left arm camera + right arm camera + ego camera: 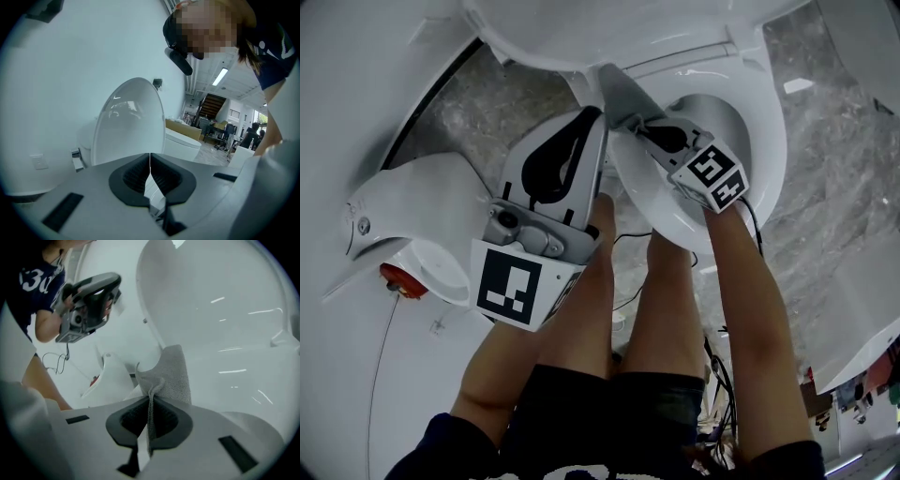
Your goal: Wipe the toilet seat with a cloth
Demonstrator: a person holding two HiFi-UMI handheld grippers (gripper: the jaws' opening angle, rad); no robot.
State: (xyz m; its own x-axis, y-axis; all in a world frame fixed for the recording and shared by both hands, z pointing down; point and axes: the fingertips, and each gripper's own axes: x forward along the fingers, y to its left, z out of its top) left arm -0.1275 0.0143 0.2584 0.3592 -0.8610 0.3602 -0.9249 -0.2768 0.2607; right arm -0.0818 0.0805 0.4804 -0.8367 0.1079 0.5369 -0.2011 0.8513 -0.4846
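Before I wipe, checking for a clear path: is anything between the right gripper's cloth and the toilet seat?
Nothing visible does. The gray cloth in the right gripper is right at the toilet seat; the left gripper is held aside.

A grey marbled stone floor [834,141] fills the upper right of the head view and shows again at upper left, with black cables [719,370] trailing over it low in the centre. In the left gripper view a plain pale wall [70,61] takes the whole left half. The right side opens onto a long hall with a ceiling strip light [219,76], a dark staircase [214,104], bright windows [258,117] and cluttered desks [216,132] at mid right.
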